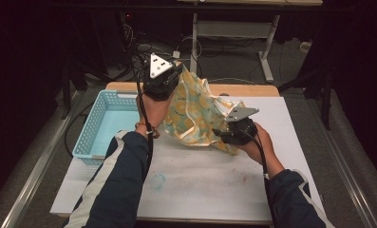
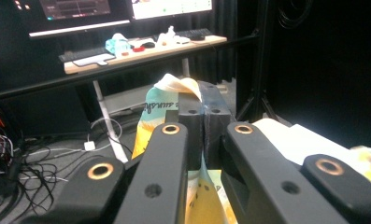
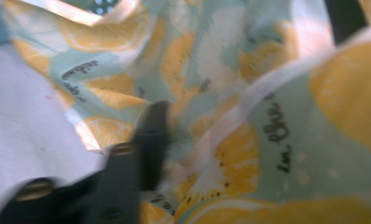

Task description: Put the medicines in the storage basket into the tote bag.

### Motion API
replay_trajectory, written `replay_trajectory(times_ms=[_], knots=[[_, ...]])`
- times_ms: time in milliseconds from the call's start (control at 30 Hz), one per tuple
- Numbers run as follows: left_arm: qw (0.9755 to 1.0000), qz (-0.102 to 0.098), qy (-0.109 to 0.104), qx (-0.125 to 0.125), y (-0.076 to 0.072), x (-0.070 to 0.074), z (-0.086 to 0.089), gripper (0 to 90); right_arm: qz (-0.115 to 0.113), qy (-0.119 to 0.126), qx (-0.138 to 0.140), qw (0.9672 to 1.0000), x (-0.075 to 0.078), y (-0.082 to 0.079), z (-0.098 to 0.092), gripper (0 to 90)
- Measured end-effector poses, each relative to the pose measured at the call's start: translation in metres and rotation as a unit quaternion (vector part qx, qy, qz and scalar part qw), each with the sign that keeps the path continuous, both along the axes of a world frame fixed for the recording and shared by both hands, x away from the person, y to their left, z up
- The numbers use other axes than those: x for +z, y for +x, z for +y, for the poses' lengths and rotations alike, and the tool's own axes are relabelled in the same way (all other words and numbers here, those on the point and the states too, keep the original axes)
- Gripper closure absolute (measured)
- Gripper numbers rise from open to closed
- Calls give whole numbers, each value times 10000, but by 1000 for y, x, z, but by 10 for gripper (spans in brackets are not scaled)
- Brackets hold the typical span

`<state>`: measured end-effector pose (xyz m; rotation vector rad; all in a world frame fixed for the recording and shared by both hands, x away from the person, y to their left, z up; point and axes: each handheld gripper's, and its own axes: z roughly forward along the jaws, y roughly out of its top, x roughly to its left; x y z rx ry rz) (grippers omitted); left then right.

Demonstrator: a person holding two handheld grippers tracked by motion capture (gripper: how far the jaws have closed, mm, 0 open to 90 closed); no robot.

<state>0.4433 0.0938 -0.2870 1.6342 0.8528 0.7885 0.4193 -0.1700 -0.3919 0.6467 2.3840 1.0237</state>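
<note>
Lemon-print cloth point(image 1: 195, 114) hangs slanting, far-left top to near-right; left gripper point(image 1: 169, 78) clamps its top corner; right gripper point(image 1: 229, 133) jaws parted in its lower folds.

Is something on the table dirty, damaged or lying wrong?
Yes: the white table cover has a blue-green ring stain near its front edge, with fainter reddish marks to the right. The lemon-print cloth hangs crumpled.

Your right gripper point(image 3: 174, 154) is close up against the cloth point(image 3: 230, 93), a mint fabric printed with yellow lemon slices and black script. One black finger point(image 3: 153, 140) shows, blurred, rising from the bottom left with cloth lying against its tip. Folds bunch above and to the right. The white counter point(image 3: 29, 116) shows at left.
</note>
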Motion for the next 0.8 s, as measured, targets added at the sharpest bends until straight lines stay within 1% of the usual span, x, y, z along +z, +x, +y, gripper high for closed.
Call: replay_trajectory(times_ms=[67, 100, 133, 167, 233, 300, 367, 433, 533, 633, 733, 800], knots=[[10000, 24, -11, -27, 1, -2, 1, 874, 38, -4, -39, 10000, -6, 5, 0, 761], [10000, 29, 5, -26, 1, -4, 2, 874, 47, 25, -55, 10000, -7, 7, -1, 851], [10000, 47, -3, -31, 1, -5, 3, 874, 12, 55, -103, 9999, -8, 8, -2, 895], [10000, 68, -21, -49, 1, -7, 4, 873, -11, 85, -149, 9999, -8, 8, -4, 900], [9999, 88, -48, -88, 2, -9, 6, 873, -77, 126, -121, 9998, -5, 8, -7, 900], [9999, 97, -52, -105, 2, -9, 7, 873, -286, 123, -150, 9994, 1, 5, -10, 900], [9999, 79, -42, -131, 0, -7, 8, 872, -459, 252, -202, 9984, 10, 1, -15, 900], [9999, 10, -6, -144, -2, -5, 9, 872, -713, 357, -234, 9965, 24, -4, -19, 900], [9998, -71, 17, -168, -5, 1, 10, 872, -1149, 491, -314, 9917, 51, -13, -27, 900], [9997, -159, -10, -191, -8, 8, 10, 872, -1541, 743, -411, 9844, 80, -21, -38, 900], [9995, -242, 24, -203, -11, 15, 10, 872, -1934, 830, -480, 9764, 106, -29, -44, 900], [9993, -302, -26, -208, -12, 18, 10, 872, -2194, 858, -559, 9702, 122, -34, -47, 900]])
